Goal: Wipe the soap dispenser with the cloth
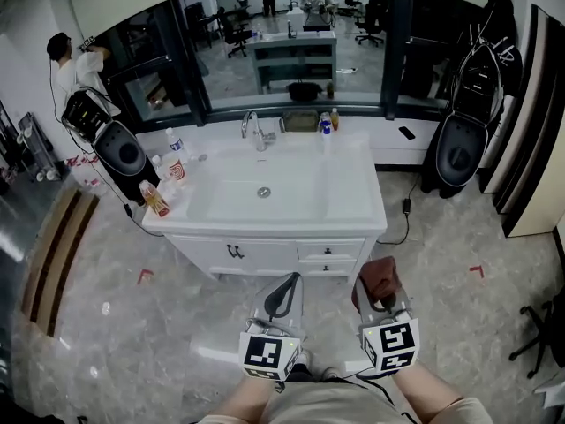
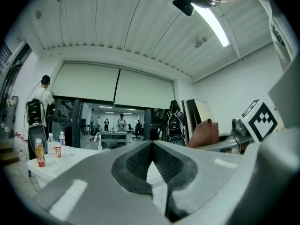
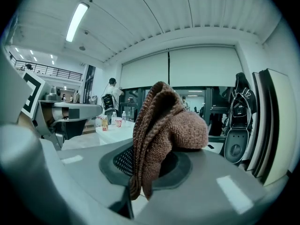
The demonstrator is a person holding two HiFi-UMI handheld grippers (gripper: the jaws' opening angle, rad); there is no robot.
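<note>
A white vanity point(image 1: 353, 215) with a sink point(image 1: 263, 191) and a faucet point(image 1: 253, 129) stands ahead of me. At its back edge are a small white bottle with a blue top point(image 1: 325, 124) and an amber one point(image 1: 335, 117); I cannot tell which is the soap dispenser. My right gripper point(image 1: 381, 300) point(image 3: 150, 165) is shut on a brown knitted cloth point(image 1: 380, 278) point(image 3: 161, 125) point(image 2: 204, 132), which bulges above the jaws. My left gripper point(image 1: 284, 297) point(image 2: 152, 146) is shut, with nothing between its pads. Both are held low in front of the cabinet, well short of the countertop.
On the counter's left end stand a water bottle point(image 1: 175, 141), a printed cup point(image 1: 177, 170) and an orange bottle point(image 1: 154, 200). A black case point(image 1: 461, 153) leans at the right, a black unit point(image 1: 121, 148) at the left beside a person point(image 1: 69, 67). A phone point(image 1: 406, 132) lies on the ledge.
</note>
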